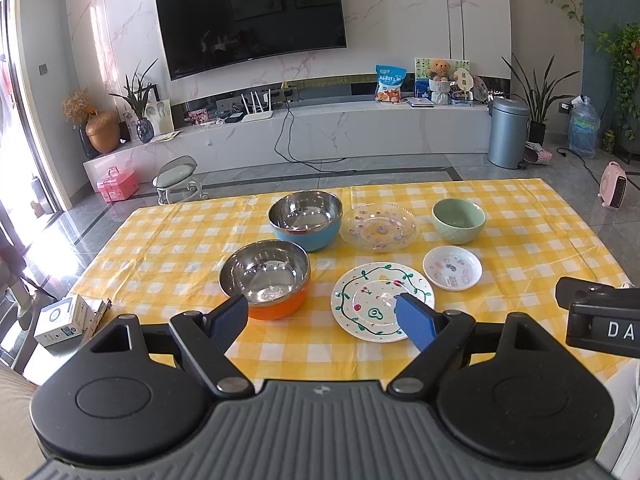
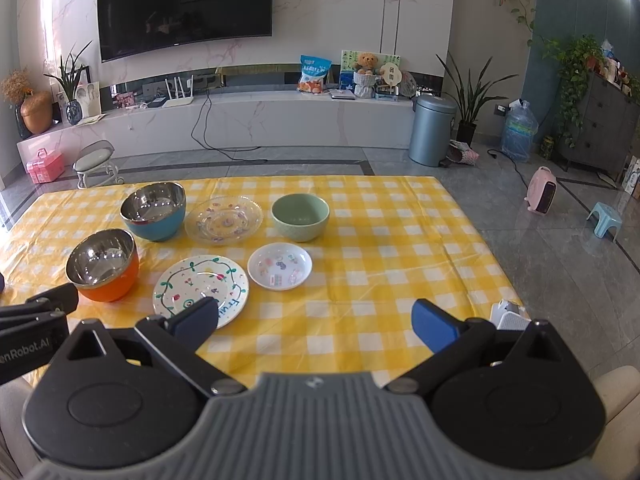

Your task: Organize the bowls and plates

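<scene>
On the yellow checked tablecloth [image 1: 520,216] stand an orange steel bowl [image 1: 266,278], a blue steel bowl [image 1: 306,220], a clear glass plate [image 1: 380,226], a green bowl [image 1: 458,220], a small white patterned dish [image 1: 452,268] and a white plate with a green vine pattern [image 1: 378,300]. My left gripper [image 1: 320,320] is open and empty, above the near edge between the orange bowl and the vine plate. My right gripper [image 2: 316,318] is open and empty, right of the vine plate [image 2: 200,290]. The right wrist view shows the orange bowl [image 2: 104,266], blue bowl [image 2: 154,210], glass plate [image 2: 224,220], green bowl [image 2: 300,216] and small dish [image 2: 280,266].
A white box [image 1: 60,320] lies off the table's left corner. A small stool [image 1: 176,178] stands beyond the far edge. A grey bin [image 2: 432,130], a pink heater [image 2: 542,196] and a blue step stool [image 2: 606,220] stand on the floor to the right.
</scene>
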`<state>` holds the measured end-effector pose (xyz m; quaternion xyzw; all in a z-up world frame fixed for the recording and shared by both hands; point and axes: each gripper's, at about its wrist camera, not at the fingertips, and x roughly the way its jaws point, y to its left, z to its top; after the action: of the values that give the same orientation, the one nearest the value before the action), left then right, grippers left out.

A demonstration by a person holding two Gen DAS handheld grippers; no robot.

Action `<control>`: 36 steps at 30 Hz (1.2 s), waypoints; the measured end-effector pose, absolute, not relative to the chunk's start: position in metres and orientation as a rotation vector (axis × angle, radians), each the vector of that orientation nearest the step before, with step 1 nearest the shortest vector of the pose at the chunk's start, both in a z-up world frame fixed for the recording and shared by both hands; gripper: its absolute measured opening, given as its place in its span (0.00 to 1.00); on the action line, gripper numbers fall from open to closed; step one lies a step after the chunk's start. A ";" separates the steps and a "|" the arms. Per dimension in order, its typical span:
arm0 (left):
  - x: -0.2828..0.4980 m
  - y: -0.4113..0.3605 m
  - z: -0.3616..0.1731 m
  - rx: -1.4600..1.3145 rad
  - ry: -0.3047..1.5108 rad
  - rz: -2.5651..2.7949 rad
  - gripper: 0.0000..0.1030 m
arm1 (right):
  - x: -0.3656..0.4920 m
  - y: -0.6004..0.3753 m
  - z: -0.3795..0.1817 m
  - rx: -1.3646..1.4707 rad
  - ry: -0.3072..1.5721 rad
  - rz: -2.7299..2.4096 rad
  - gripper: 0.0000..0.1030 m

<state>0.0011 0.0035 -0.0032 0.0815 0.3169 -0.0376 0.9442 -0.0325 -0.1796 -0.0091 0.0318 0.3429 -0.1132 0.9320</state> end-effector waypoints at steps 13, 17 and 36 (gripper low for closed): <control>0.001 0.004 -0.003 0.167 0.645 -0.077 0.95 | -0.032 -0.180 -0.009 0.065 0.702 -0.231 0.98; 0.001 0.004 -0.003 0.168 0.645 -0.077 0.95 | -0.032 -0.180 -0.009 0.065 0.704 -0.230 0.98; 0.006 0.008 -0.001 0.156 0.651 -0.092 0.95 | -0.032 -0.181 -0.016 0.075 0.699 -0.220 0.98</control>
<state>0.0055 0.0079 -0.0006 0.0763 0.3196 -0.0451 0.9434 -0.0317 -0.1807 -0.0162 0.0365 0.3416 -0.1074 0.9330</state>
